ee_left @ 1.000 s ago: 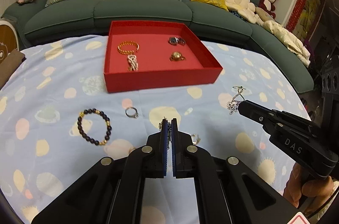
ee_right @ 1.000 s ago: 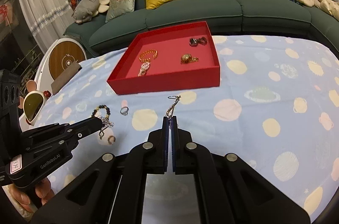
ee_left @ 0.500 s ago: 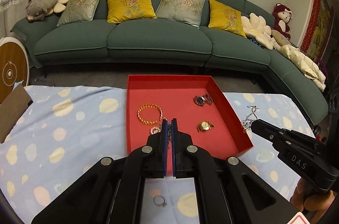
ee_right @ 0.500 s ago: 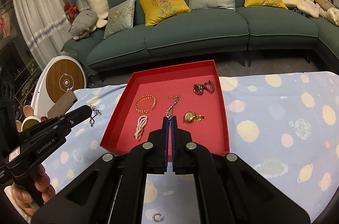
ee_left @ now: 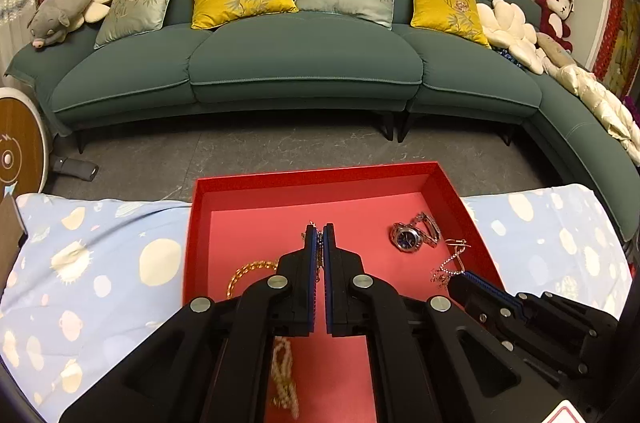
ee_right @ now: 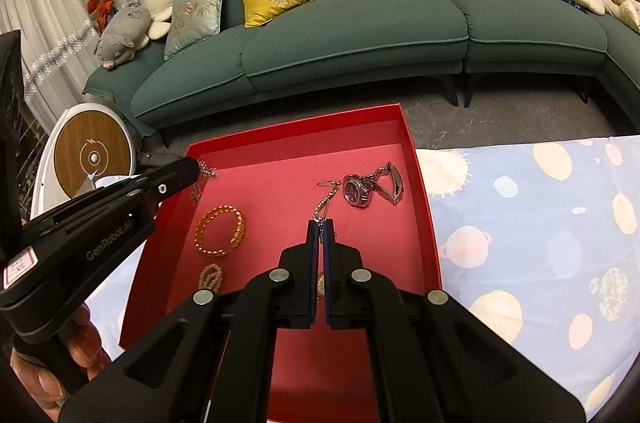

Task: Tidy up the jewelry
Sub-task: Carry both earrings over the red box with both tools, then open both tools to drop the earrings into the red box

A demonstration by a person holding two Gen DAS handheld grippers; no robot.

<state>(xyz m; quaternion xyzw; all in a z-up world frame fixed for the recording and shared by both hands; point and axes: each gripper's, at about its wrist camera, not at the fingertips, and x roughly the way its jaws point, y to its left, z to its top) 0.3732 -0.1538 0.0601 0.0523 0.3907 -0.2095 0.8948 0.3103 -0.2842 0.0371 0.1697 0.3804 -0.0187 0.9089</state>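
- Hanging from the left gripper (ee_left: 319,232), a thin silver chain (ee_left: 319,251) sits pinched between its closed jaws, over the red tray (ee_left: 460,195); most of the chain is hidden between the pads.
- The right gripper (ee_right: 321,225) is likewise clamped on a chain (ee_right: 323,204) with a hook end, dangling over the tray beside the watch (ee_right: 357,192).
- In the tray lie a gold bracelet (ee_right: 219,229) and a pale bead strand (ee_right: 211,276), the latter partly covered by the right gripper's body; in the left view it is blurred.
- A gold piece (ee_right: 320,286) shows only as a sliver between the right jaws; what it is cannot be told.
- The tray's near edge is cut off by both grippers.
- "GenRobot.AI" reads on the left gripper's side in the right view; its pink-edged label is too small to read.
- The tray rests on a spotted blue cloth (ee_right: 540,223).
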